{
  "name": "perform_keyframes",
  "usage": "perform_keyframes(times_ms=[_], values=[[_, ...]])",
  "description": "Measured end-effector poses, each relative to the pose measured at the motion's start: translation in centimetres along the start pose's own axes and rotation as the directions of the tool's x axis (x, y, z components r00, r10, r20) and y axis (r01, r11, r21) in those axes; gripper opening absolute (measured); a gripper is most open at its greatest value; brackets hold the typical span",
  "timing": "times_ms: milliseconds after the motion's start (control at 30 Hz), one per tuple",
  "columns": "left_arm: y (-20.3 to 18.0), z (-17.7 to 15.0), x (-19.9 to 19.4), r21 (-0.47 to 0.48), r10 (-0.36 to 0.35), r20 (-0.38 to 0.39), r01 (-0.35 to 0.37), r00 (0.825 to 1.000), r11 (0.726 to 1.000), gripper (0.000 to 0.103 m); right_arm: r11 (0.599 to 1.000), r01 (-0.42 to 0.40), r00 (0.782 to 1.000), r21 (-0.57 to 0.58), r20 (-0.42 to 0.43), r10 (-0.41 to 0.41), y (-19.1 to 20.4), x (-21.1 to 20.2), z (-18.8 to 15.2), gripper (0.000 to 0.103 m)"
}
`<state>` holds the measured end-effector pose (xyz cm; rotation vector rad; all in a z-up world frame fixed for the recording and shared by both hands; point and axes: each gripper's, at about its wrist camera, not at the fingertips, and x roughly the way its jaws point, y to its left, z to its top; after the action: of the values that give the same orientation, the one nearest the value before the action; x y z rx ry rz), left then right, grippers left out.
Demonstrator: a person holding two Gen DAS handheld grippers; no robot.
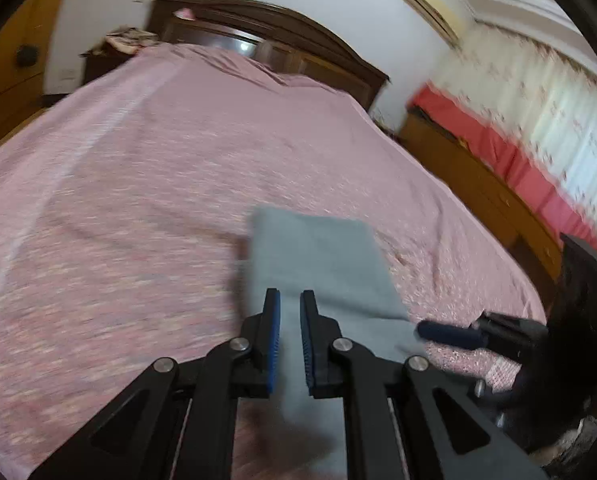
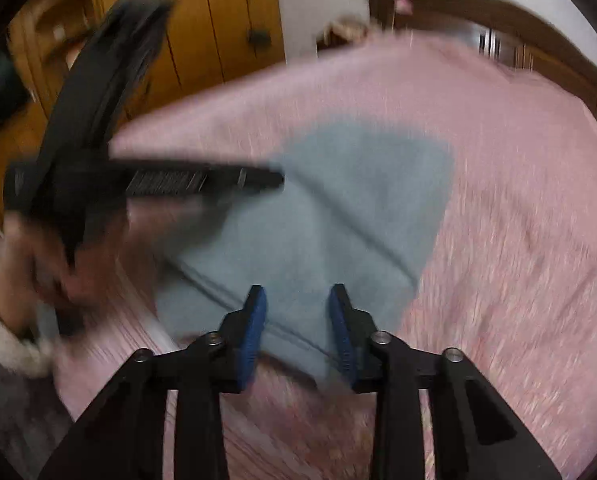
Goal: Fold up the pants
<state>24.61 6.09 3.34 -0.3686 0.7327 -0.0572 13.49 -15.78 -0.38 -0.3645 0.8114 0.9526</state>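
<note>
Wardrobe: orange-brown wooden doors, far to the left of the right jaws and beyond the bed's edge; blurred

Person's hand: at the left edge of the right wrist view, wrapped round the handle of the left gripper; a pale fleecy cuff below it; smeared by motion

Left gripper: black frame with blue pads; jaws nearly closed, with only a narrow slot between the pads; grey cloth shows through that slot, but whether the pads pinch it I cannot tell; in the right wrist view its fingers lie level, their tips at the left edge of the pants

Pants: grey-blue, folded into a compact, roughly rectangular stack lying on the bed; in the left wrist view they run from under the left jaws forward and slightly right; in the right wrist view they lie straight ahead of the right jaws, with a stitched seam or hem crossing close before the pads

Bed: covered by a pink speckled sheet, spreading all round both pairs of jaws; a dark wooden headboard far ahead of the left jaws

Right gripper: jaws parted, pads clearly apart and not pressing; the near corner of the pants sits in the gap between them; in the left wrist view it shows to the right of the left jaws, one blue-padded finger reaching the right edge of the pants

Curtain: white with a red band beneath, far to the right of the left jaws
</note>
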Motion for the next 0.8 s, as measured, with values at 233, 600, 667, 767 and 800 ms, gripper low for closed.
perform_keyframes(times_ms=[233,600,667,767,800], values=[[1.5,-1.0,4.8,-0.048,0.059,-0.083,-0.063,0.995,0.997,0.003,0.998,-0.056,0.985,-0.027,0.159,0.059,-0.4,-3.4,-0.9,0.032],[-1.0,-6.1,0.5,0.175,0.142,-0.039,-0.133,0.989,0.976,0.006,0.991,-0.131,0.982,-0.024,0.133,0.133,-0.6,-0.4,-1.8,0.031],[-0.1,-6.3,0.9,0.149,0.155,-0.064,-0.144,0.986,0.978,0.016,0.986,-0.167,0.971,0.004,0.175,0.163,-1.1,-1.3,-1.5,0.032],[1.9,-5.9,0.4,0.052,0.149,-0.091,-0.145,0.985,0.988,0.035,0.952,-0.296,0.929,0.074,0.253,0.269,-2.6,-2.9,-0.3,0.032],[2.0,-5.4,-0.1,0.039,0.15,-0.086,-0.148,0.985,0.988,0.028,0.944,-0.318,0.917,0.088,0.283,0.282,-3.1,-3.3,0.0,0.032]])
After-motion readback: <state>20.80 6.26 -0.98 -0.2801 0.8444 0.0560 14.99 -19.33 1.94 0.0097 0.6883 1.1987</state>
